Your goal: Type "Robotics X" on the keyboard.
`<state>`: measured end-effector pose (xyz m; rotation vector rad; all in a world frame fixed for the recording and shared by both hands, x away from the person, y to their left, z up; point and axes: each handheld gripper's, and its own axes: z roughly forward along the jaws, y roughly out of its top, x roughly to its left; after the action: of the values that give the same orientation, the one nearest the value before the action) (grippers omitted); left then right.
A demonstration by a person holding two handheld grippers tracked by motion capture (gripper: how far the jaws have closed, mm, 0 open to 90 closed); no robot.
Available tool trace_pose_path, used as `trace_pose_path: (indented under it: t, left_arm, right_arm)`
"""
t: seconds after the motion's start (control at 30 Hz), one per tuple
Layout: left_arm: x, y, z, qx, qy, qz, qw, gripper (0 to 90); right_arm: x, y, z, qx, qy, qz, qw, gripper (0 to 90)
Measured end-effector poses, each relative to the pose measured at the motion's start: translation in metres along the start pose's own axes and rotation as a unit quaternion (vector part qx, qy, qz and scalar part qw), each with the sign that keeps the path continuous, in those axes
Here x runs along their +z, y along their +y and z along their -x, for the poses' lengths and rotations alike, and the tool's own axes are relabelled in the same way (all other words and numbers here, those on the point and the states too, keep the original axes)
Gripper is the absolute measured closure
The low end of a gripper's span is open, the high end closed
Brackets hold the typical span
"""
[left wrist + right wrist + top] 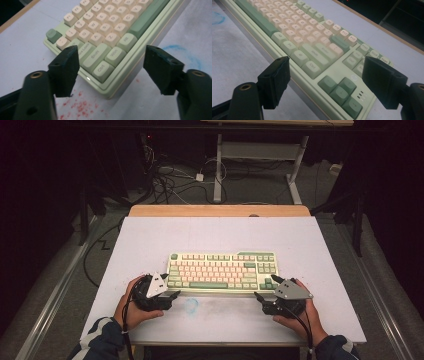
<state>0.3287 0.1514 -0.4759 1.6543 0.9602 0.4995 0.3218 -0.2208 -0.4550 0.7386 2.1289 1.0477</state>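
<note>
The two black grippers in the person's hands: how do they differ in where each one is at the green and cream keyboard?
The left gripper sits at the green and cream keyboard's near left corner, and its jaws frame the Ctrl, Win and Shift keys. The right gripper sits at the near right corner, and its jaws frame the dark green arrow keys. The blue chalk ring lies closer to the left gripper than to the right one. Both are open, neither holds anything.

Black tongs [172,296], grey plate [157,284], navy white-striped sleeve [100,337].
</note>
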Motion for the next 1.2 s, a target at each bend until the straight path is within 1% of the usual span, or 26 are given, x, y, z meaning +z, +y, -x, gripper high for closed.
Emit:
trace_pose_path:
  t: [0.07,0.13,0.17,0.23,0.3,0.37,0.4,0.43,0.47,0.53,0.6,0.7,0.77,0.87,0.93,1.2]
  left_arm:
    - [-0.002,0.000,-0.003,-0.008,0.001,-0.005,1.0000,39.9]
    - [-0.005,0.002,-0.006,-0.022,-0.008,-0.006,0.9997,47.1]
    - [-0.005,0.003,-0.007,-0.025,-0.008,-0.007,0.9996,51.6]
    - [-0.007,0.007,-0.009,-0.032,-0.015,-0.008,0.9993,62.3]
    - [-0.006,0.010,-0.010,-0.038,-0.012,-0.007,0.9992,73.7]
    - [-0.005,0.012,-0.012,-0.042,-0.016,-0.012,0.9989,81.1]
    - [-0.003,0.014,-0.013,-0.045,-0.014,-0.013,0.9988,84.2]
    - [-0.001,0.016,-0.014,-0.046,-0.014,-0.017,0.9987,86.0]
    - [0.001,0.018,-0.014,-0.047,-0.015,-0.016,0.9986,86.7]
    - [0.007,0.023,-0.015,-0.049,-0.010,-0.019,0.9985,86.9]
    - [0.013,0.027,-0.014,-0.053,-0.013,-0.024,0.9982,87.0]
    - [0.022,0.031,-0.010,-0.046,-0.016,-0.033,0.9983,87.0]
    - [0.028,0.033,-0.007,-0.046,-0.020,-0.037,0.9981,86.9]
    - [0.039,0.035,-0.003,-0.039,-0.025,-0.050,0.9977,86.9]
    - [0.046,0.035,-0.001,-0.031,-0.024,-0.060,0.9975,86.9]
    - [0.065,0.037,0.002,-0.028,-0.021,-0.072,0.9968,86.9]
  right_arm:
    - [0.001,-0.001,-0.001,-0.001,0.002,-0.002,1.0000,23.1]
    - [0.001,-0.001,-0.002,-0.004,0.003,-0.004,1.0000,23.1]
    - [0.001,-0.001,-0.003,-0.004,0.004,-0.005,1.0000,23.1]
    - [0.001,-0.002,-0.003,-0.005,0.003,-0.006,1.0000,23.1]
    - [0.001,-0.002,-0.004,-0.006,0.005,-0.006,1.0000,23.1]
    - [0.002,-0.003,-0.004,-0.009,0.006,-0.008,0.9999,23.1]
    - [0.002,-0.003,-0.005,-0.009,0.006,-0.008,0.9999,23.1]
    - [0.001,-0.003,-0.005,-0.009,0.006,-0.008,0.9999,23.2]
    - [0.001,-0.003,-0.005,-0.011,0.007,-0.008,0.9999,23.1]
    - [0.002,-0.003,-0.005,-0.012,0.007,-0.010,0.9999,23.2]
    - [0.003,-0.004,-0.006,-0.012,0.010,-0.011,0.9998,23.2]
    - [0.004,-0.005,-0.007,-0.016,0.011,-0.017,0.9997,23.3]
    - [0.005,-0.005,-0.008,-0.017,0.012,-0.018,0.9996,23.3]
    - [0.005,-0.005,-0.008,-0.018,0.013,-0.019,0.9996,23.3]
    - [0.005,-0.006,-0.008,-0.018,0.013,-0.020,0.9995,23.3]
    - [0.005,-0.007,-0.009,-0.022,0.017,-0.022,0.9994,23.5]
